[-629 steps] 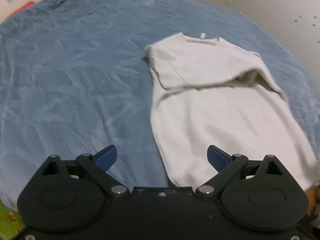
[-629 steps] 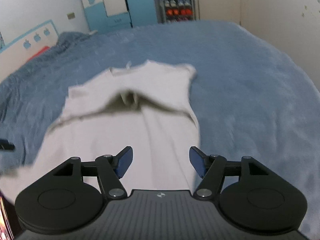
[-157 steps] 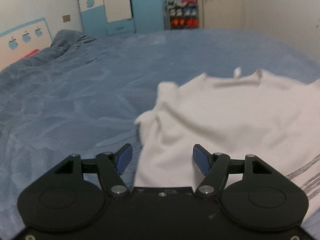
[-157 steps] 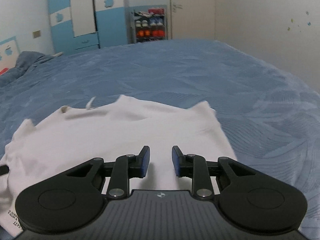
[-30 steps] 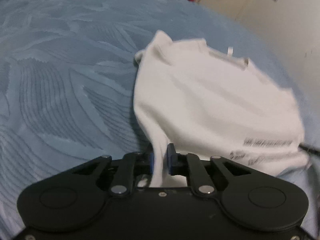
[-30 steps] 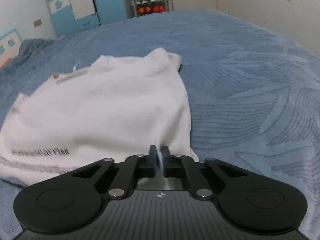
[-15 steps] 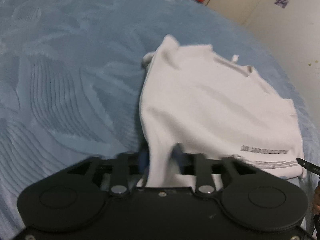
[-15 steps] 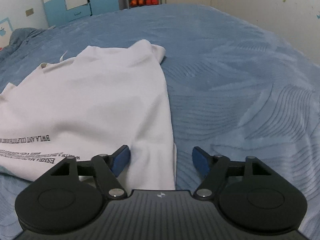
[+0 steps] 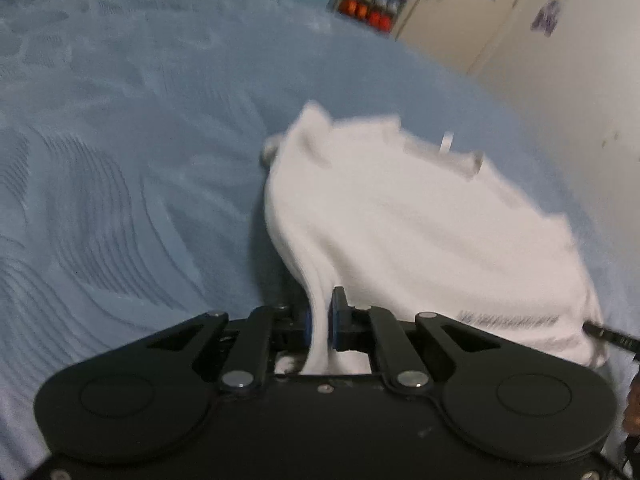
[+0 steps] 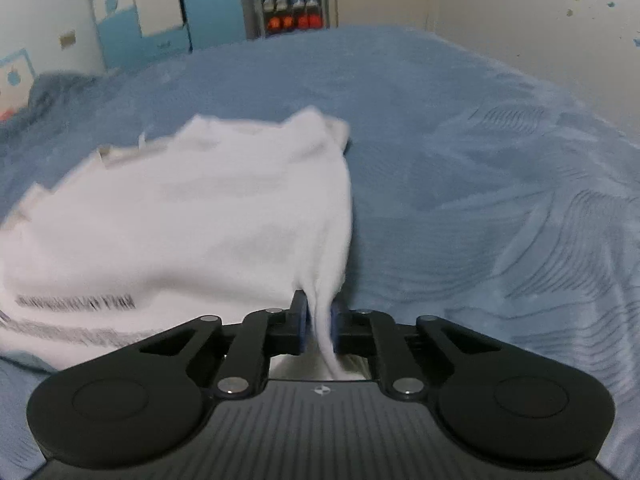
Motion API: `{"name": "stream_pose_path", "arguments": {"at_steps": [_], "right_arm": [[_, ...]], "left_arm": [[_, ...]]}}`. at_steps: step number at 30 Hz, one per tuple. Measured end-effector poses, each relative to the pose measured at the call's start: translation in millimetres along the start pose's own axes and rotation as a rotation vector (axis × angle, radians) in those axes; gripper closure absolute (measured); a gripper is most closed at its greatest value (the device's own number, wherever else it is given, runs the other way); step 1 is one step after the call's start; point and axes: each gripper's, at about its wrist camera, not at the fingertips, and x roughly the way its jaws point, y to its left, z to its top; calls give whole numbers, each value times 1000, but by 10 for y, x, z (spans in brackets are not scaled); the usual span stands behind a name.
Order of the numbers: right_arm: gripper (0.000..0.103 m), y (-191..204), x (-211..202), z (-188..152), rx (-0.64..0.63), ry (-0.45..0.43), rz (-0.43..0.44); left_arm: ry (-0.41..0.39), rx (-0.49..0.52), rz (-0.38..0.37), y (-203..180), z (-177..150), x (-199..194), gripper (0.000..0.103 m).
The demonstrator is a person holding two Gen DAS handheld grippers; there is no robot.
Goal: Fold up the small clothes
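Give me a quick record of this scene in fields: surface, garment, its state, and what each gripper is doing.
surface: blue bedspread
garment: white shirt, dark print near one edge
state: partly folded, lying on the bedspread, near corners lifted
left gripper: shut on the shirt's left near corner
right gripper: shut on the shirt's right near corner
background: blue and white wardrobe, shelf unit

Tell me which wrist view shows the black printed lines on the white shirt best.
The right wrist view. The print sits large at lower left on the white shirt, two blurred lines of it showing. The left wrist view catches only a short, smeared strip near the right edge, beside the other hand-held gripper's tip.
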Motion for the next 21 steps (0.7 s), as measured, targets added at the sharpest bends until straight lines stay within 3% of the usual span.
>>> {"name": "stream_pose_path", "arguments": {"at_steps": [3, 5, 8, 12, 14, 16, 19, 21], "right_arm": [[94, -124, -371, 128, 75, -71, 72], [94, -174, -637, 206, 101, -105, 119], [94, -203, -936, 227, 67, -128, 120], [94, -400, -757, -83, 127, 5, 89], [93, -481, -503, -334, 180, 110, 85], [91, -560, -306, -592, 249, 147, 94], [86, -681, -363, -655, 375, 120, 123], [70, -719, -454, -598, 405, 110, 109]], "left_arm": [[-55, -27, -37, -65, 141, -334, 97], [-88, 7, -53, -183, 215, -581, 98], [-107, 56, -54, -304, 254, -884, 98], [16, 21, -58, -105, -2, -855, 97], [120, 8, -16, 45, -258, -607, 97], [226, -13, 33, 211, -532, -307, 94], [223, -83, 12, 370, -632, -239, 85], [207, -75, 19, 354, -527, -310, 80]]}}
